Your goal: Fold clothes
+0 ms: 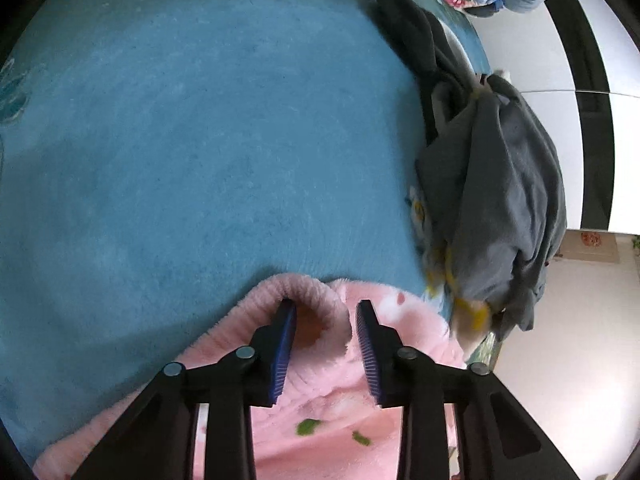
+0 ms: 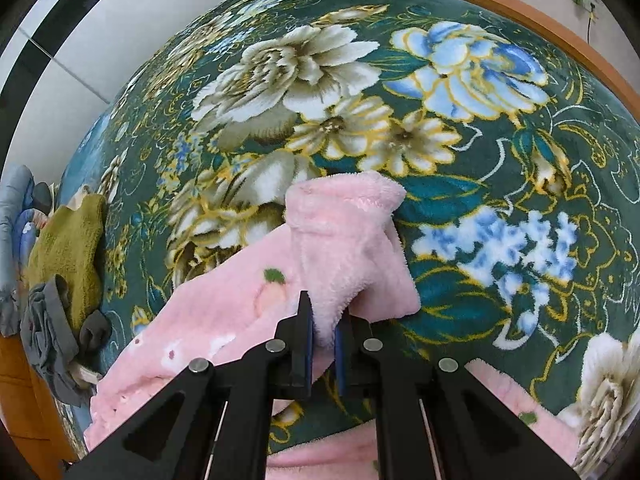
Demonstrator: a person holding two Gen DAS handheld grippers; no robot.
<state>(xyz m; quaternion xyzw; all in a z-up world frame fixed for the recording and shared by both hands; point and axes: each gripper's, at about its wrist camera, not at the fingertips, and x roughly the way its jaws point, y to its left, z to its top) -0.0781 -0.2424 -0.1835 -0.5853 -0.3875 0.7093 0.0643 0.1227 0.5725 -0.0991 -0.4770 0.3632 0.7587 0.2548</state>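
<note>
One pink fleece garment (image 2: 248,304) lies mostly unfolded on the bed (image 2: 460,128). Right tongs (image 2: 324,340) pinch its sleeve cuff; left tongs (image 1: 326,344) gape over another cuff. Folding barely begun.

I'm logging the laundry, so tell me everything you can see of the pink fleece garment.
The pink fleece garment is fluffy plush, printed with small green leaves, white shapes and peachy blotches. It lies spread on the floral blanket, partly folded. The right hand-held gripper is shut on a sleeve, lifting its cuff. The left hand-held gripper is open around another ribbed cuff, on the blanket's plain blue part.
</note>
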